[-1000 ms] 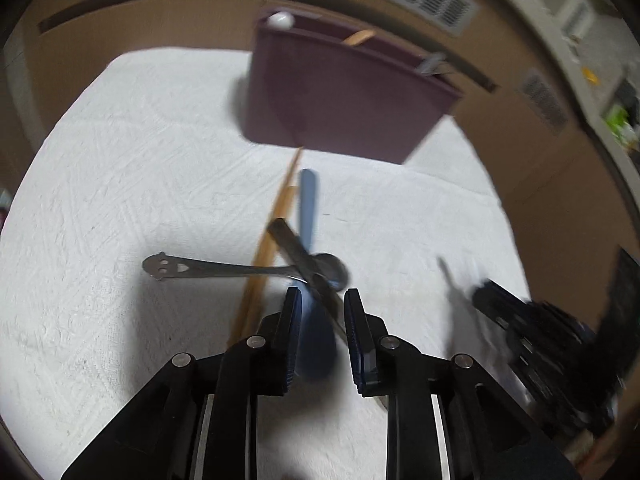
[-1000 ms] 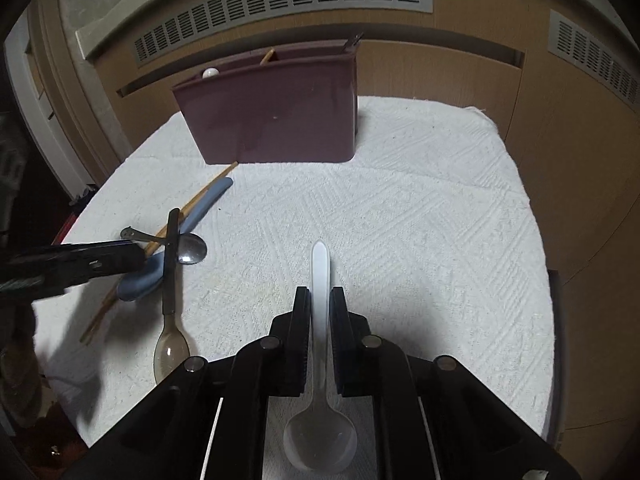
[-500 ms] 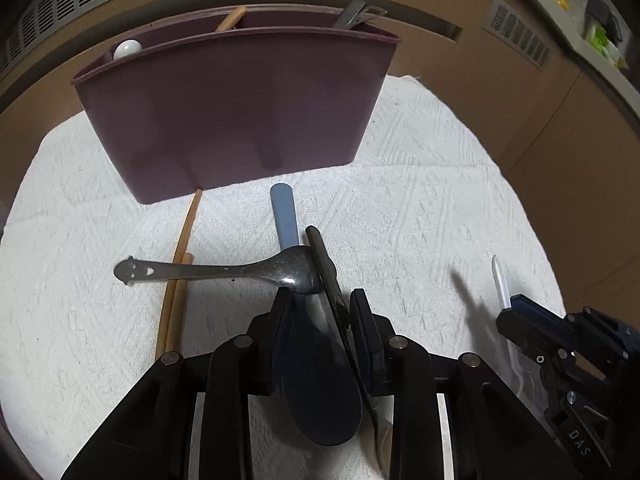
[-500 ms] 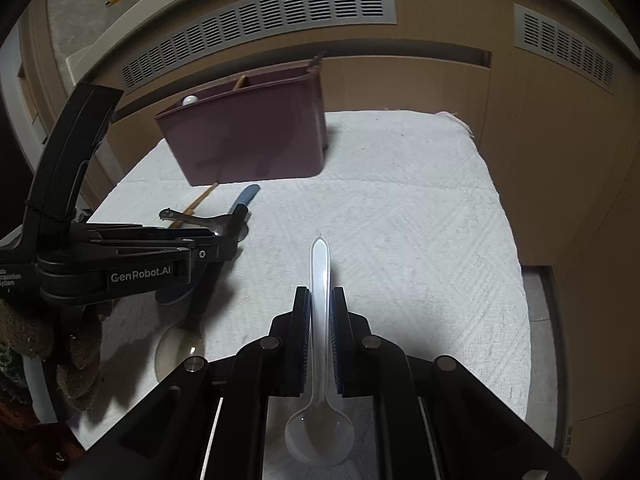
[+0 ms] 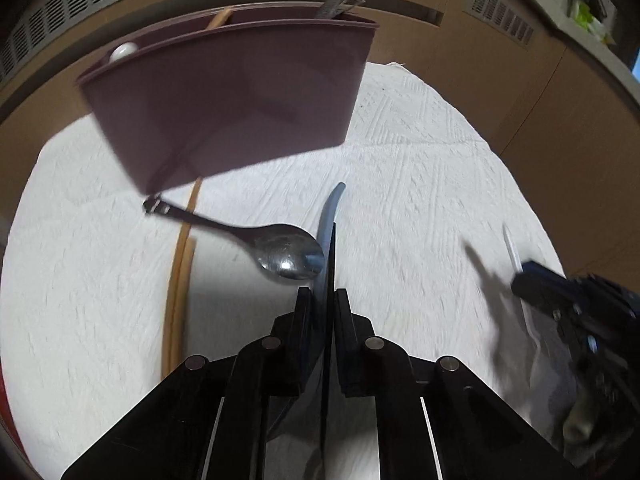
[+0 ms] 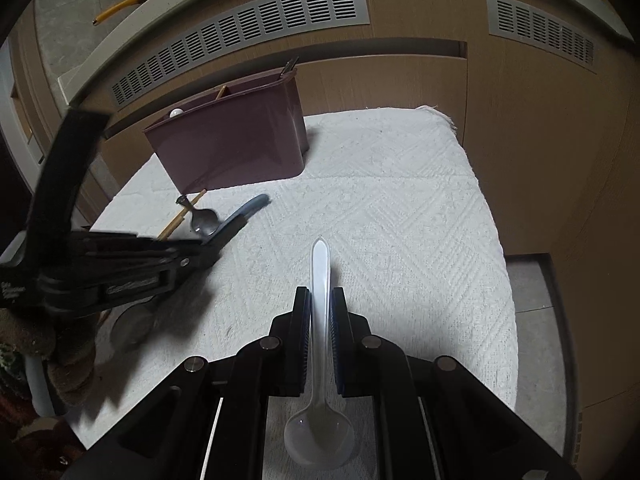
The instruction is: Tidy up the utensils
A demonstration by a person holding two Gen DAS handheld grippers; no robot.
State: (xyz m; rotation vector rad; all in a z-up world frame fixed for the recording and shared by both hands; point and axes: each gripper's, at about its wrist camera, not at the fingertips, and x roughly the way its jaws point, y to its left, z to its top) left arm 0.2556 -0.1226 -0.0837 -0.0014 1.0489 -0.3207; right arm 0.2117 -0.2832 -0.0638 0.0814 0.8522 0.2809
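My left gripper (image 5: 322, 296) is closing, its pads pressing on the blue spoon (image 5: 330, 208), which now stands edge-on with its handle pointing at the maroon utensil caddy (image 5: 240, 112). A dark handle runs beside it; I cannot tell whether that is gripped too. In the right wrist view the left gripper (image 6: 218, 240) holds the blue spoon (image 6: 248, 208) a little off the cloth. My right gripper (image 6: 320, 294) is shut on a white plastic spoon (image 6: 320, 264), bowl toward the camera. A metal spoon (image 5: 280, 248) lies across wooden chopsticks (image 5: 180, 280).
The white textured cloth (image 6: 400, 220) covers the table, with wooden cabinet fronts behind and to the right. The caddy (image 6: 232, 148) holds a white-tipped utensil, a wooden stick and a metal piece. A translucent brownish spoon bowl (image 6: 132, 322) lies under the left gripper.
The left jaws closed from wide around the blue spoon to tight on it, and the gripper rolled, turning the spoon on edge. The metal spoon shifted. The right gripper drifted with its white spoon.
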